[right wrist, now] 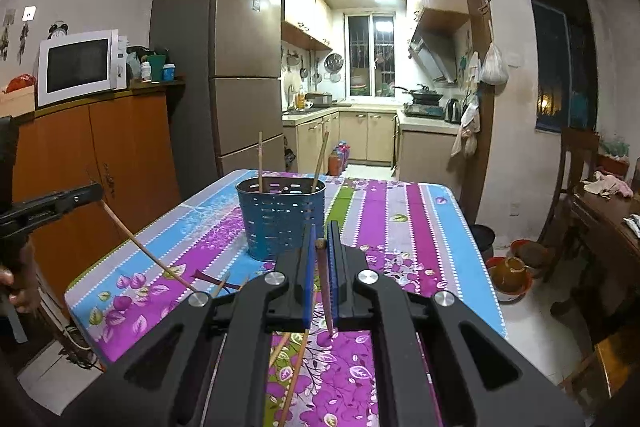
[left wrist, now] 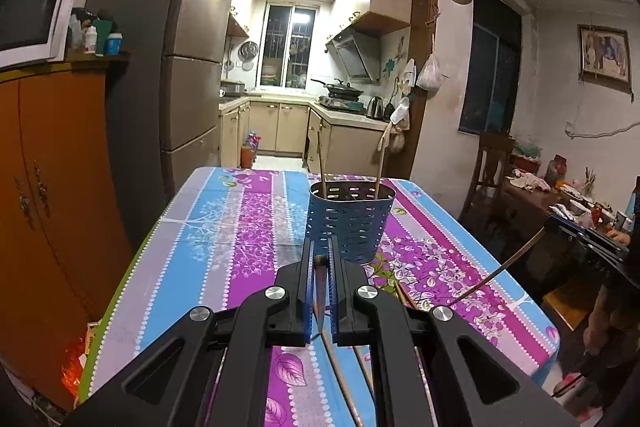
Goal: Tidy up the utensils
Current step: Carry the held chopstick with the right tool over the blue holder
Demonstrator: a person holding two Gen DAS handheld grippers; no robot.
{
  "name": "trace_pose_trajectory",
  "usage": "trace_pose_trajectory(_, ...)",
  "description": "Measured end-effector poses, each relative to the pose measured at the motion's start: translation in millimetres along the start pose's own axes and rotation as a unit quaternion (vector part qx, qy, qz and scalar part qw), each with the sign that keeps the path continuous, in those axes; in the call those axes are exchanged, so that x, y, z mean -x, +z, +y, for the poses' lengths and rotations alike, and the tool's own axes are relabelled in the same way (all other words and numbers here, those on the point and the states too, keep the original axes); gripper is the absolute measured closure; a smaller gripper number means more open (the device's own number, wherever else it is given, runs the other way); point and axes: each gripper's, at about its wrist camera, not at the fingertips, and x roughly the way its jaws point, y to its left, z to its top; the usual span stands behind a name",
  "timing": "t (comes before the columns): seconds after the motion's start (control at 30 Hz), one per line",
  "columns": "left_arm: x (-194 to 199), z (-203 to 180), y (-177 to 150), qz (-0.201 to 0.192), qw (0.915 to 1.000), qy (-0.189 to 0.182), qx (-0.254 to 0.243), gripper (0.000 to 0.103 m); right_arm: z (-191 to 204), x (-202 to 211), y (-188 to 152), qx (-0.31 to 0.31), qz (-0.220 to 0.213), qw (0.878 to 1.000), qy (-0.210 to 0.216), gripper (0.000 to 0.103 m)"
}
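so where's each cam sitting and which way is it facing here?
Left wrist: on the left gripper, looking along its jaws across the table at the blue holder and the kitchen; own jaws shut on a chopstick, right gripper at the frame's right.
Right wrist: on the right gripper, same heading; jaws shut on a chopstick, left gripper and hand at the frame's left.
Shared: holder, table, fridge, kitchen.

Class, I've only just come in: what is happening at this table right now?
A person holds a claw in each hand, sorting chopsticks into a blue perforated holder on the floral tablecloth. The left claw is shut on one chopstick, and the right claw is shut on another chopstick. Two chopsticks already stand in the holder. More loose chopsticks lie on the cloth below the claws.
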Motion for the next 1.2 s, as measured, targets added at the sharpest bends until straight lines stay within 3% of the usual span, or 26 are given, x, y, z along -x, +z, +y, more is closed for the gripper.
trace_pose_trajectory(0.2, 2.6, 3.2, 15.6, 0.007, 0.9999, 0.010, -0.002, 0.095, -2.7, 0.0, 14.0, -0.004, 0.006, 1.000, 0.004, 0.098)
trace_pose_trajectory(0.83, 7.3, -19.6, 44.4, 0.003, 0.9993, -0.016, -0.034, 0.095, 0.0, -4.4, 29.1, 0.005, 0.014, 1.000, 0.016, 0.099)
trace_pose_trajectory(1.2, 7.9, -36.2, 91.2, -0.052, 0.9970, -0.030, -0.049, 0.095, 4.8, -6.6, 72.0, 0.026, -0.026, 0.999, 0.022, 0.098)
